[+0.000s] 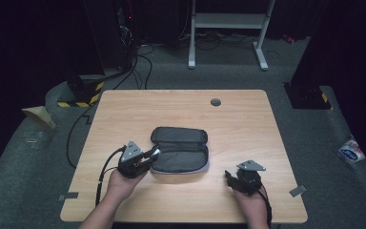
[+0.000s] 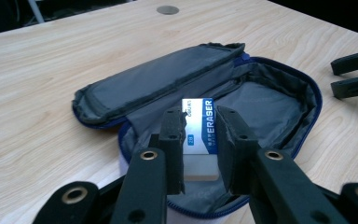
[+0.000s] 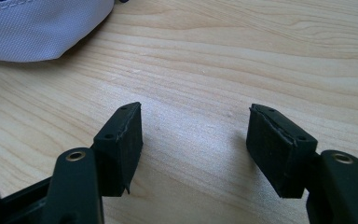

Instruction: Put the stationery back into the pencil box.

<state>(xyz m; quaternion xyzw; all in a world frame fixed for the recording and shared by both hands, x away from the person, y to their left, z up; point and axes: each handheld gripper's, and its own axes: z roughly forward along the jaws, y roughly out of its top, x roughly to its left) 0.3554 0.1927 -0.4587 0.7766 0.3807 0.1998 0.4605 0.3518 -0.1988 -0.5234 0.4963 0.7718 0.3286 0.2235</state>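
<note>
Over the open pencil case (image 2: pixel 265 105), left gripper (image 2: pixel 200 140) clamps eraser (image 2: pixel 199 128) lengthwise away from camera; right gripper (image 3: pixel 193 140) wide open, empty.

High view overhead facing forward, gripper views close and low, all sharing the table (image 1: pixel 248 119), pouch (image 1: pixel 181 149)
</note>
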